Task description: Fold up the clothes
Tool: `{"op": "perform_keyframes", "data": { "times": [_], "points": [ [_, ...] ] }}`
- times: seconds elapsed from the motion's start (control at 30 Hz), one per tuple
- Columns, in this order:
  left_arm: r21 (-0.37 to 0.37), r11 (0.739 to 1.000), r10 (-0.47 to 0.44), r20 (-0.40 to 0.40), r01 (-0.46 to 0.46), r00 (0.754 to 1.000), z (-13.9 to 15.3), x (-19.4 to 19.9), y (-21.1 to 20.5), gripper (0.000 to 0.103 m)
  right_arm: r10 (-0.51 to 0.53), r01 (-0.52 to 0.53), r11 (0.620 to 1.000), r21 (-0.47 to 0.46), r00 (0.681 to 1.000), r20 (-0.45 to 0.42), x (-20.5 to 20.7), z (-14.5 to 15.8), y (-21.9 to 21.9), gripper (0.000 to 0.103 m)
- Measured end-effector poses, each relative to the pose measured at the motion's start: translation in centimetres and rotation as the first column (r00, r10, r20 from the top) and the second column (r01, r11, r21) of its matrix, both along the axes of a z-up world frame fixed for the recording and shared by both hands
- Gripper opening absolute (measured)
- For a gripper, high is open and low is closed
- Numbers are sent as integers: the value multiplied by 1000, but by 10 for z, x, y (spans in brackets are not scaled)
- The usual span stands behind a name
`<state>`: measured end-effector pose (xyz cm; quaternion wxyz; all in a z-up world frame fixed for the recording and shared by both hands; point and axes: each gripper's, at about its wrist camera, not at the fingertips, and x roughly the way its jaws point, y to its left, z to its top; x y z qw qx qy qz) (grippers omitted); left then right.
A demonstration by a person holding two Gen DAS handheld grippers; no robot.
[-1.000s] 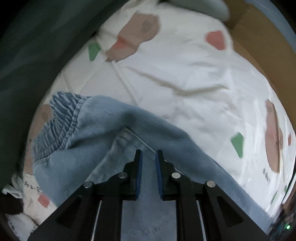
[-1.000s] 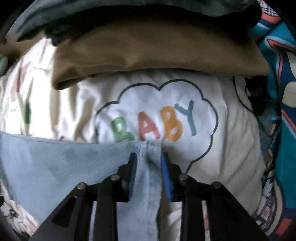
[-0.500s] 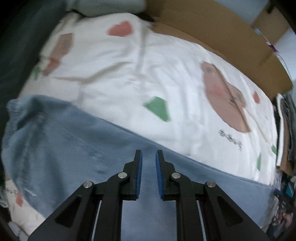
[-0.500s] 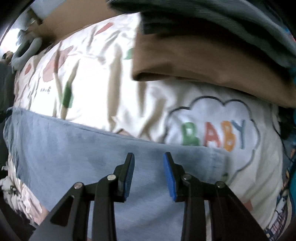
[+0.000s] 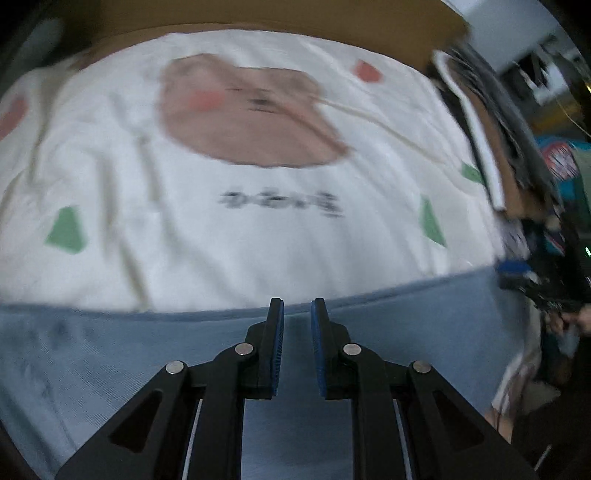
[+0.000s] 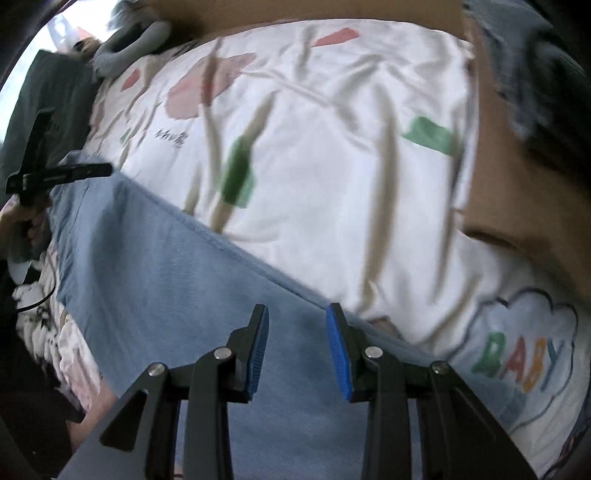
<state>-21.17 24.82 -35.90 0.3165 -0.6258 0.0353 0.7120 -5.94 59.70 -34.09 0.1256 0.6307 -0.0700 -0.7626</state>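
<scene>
Hovering over jeans (image 5: 110, 362) laid flat on printed sheet (image 5: 258, 240); left gripper (image 5: 297, 314) jaws opening, nothing between them; right gripper (image 6: 297, 325) parted, empty.

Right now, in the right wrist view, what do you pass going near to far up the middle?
right claw → blue denim garment → white printed bedsheet → brown cardboard edge

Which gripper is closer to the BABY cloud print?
Right. The right gripper hovers just beside the BABY print; the left gripper, jaws opening with nothing between, is at the jeans' far end.
</scene>
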Motion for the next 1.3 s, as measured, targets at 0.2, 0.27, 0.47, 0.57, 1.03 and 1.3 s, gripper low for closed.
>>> {"op": "perform_keyframes", "data": {
  "times": [0.2, 0.27, 0.47, 0.57, 1.03, 1.3],
  "points": [
    [20, 986, -164, -41, 164, 986, -3, 18, 41, 68, 61, -61, 998, -19, 998, 0, -19, -11, -32, 33],
    [36, 983, -178, -37, 179, 983, -6, 19, 49, 68, 79, -79, 997, -22, 997, 1, -23, -13, -38, 33],
    [76, 955, -279, -108, 288, 954, 0, 22, 69, 65, 104, -104, 993, -59, 995, -1, -40, -13, -50, 33],
    [84, 930, -352, -74, 358, 933, -6, 23, 81, 48, 106, -106, 990, -92, 994, 0, -52, -15, -52, 33],
    [-4, 852, -522, -74, 523, 850, -26, 36, 108, 25, 249, -248, 966, -78, 968, 14, -59, -24, -84, 21],
    [-29, 847, -529, -132, 530, 838, -15, 39, 105, 3, 265, -266, 962, -58, 964, -16, -57, -20, -89, 2]
  ]
}}
